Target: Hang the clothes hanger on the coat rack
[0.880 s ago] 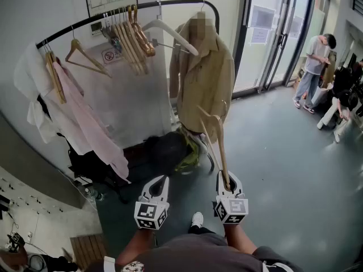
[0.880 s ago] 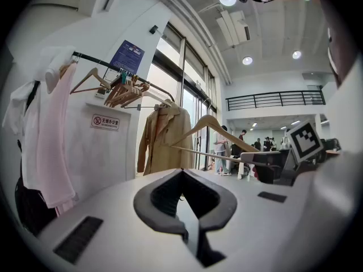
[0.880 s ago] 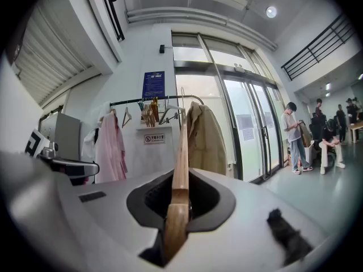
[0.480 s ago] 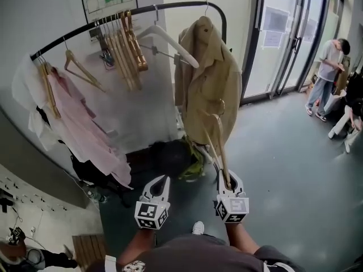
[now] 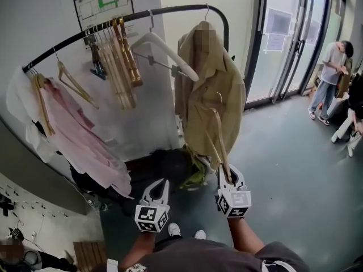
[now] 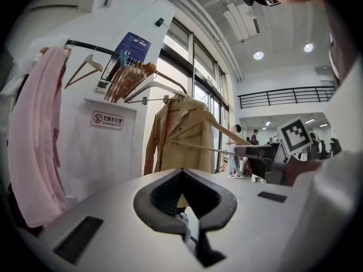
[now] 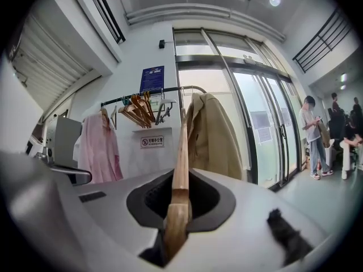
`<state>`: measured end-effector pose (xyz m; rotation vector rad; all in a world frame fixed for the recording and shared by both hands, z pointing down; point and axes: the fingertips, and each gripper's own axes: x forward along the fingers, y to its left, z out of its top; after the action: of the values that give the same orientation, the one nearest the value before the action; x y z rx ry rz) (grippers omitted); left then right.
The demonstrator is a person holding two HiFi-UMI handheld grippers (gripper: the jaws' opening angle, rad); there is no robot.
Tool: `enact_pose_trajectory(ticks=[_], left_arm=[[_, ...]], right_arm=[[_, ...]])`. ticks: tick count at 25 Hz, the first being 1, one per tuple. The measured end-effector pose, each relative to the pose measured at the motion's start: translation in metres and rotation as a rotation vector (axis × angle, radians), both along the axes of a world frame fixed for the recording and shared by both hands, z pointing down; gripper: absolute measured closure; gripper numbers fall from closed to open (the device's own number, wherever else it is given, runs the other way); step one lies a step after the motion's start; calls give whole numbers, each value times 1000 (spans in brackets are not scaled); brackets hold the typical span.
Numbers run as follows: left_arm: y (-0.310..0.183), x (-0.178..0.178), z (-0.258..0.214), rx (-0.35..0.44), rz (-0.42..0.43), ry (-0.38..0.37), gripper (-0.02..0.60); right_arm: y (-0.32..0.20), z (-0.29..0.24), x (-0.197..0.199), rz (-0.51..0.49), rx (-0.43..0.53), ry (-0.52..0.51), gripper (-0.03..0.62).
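Observation:
My right gripper (image 5: 229,178) is shut on the lower end of a wooden clothes hanger (image 5: 218,136). The hanger stands upright in front of a beige jacket (image 5: 211,89). In the right gripper view the hanger's arm (image 7: 180,152) runs up out of the closed jaws (image 7: 179,186). The black coat rack bar (image 5: 113,26) curves overhead, well above the hanger's top. My left gripper (image 5: 162,183) hangs beside the right one, shut and empty. In the left gripper view (image 6: 182,181), the hanger (image 6: 199,148) and the right gripper (image 6: 265,154) show to the right.
On the bar hang a pink shirt (image 5: 79,137), a bunch of wooden hangers (image 5: 118,61) and a white hanger (image 5: 164,43). A dark bag (image 5: 161,166) lies on the floor under the rack. Glass doors (image 5: 283,38) and a standing person (image 5: 334,72) are at the right.
The rack and the jacket have come nearer in the head view. Both grippers keep their places in front of the body, and the hanger's top now overlaps the jacket higher up.

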<state>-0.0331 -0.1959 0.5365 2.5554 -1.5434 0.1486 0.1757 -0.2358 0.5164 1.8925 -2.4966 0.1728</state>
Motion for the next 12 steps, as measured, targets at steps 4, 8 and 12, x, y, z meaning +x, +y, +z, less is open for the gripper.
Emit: enact_pose_trajectory(ticks=[4,8,12], left_arm=[[-18,-14,3,-7,-2,3,580],[-36,-29,-5,14,4,8,580],[-46,-39,-4,20,-5,14,580]], right_arm=[[-28,-11,-7,-10,15,-2,551],[-53,-26,-20,-21,36,-23,551],[-82,-43,-27,-38,47,-27,551]])
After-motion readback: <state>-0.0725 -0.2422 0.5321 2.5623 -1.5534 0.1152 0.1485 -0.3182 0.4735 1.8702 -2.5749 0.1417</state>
